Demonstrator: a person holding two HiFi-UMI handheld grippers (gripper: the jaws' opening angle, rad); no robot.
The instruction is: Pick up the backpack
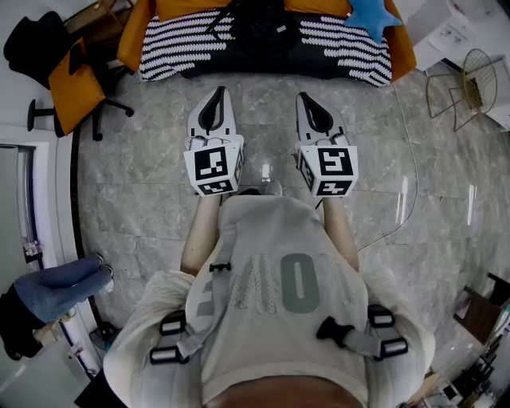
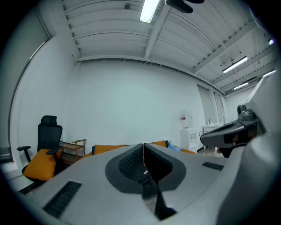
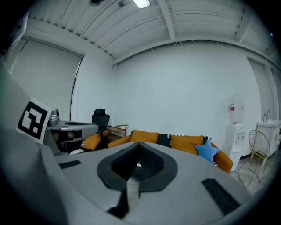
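Note:
A black backpack (image 1: 256, 30) lies on a black-and-white striped blanket (image 1: 335, 44) on the orange sofa (image 1: 402, 48) at the top of the head view. Both grippers are held out side by side over the marble floor, well short of the sofa. My left gripper (image 1: 217, 97) has its jaws closed together with nothing between them, as the left gripper view (image 2: 143, 147) shows. My right gripper (image 1: 307, 100) is likewise shut and empty (image 3: 139, 146). In the right gripper view the sofa (image 3: 189, 143) stands straight ahead.
A blue star cushion (image 1: 371, 16) sits on the sofa's right end. An office chair with an orange cover (image 1: 73, 89) stands at the left, a wire chair (image 1: 470, 80) at the right. A person's legs in jeans (image 1: 60, 283) show at lower left. A cable (image 1: 410, 171) runs across the floor.

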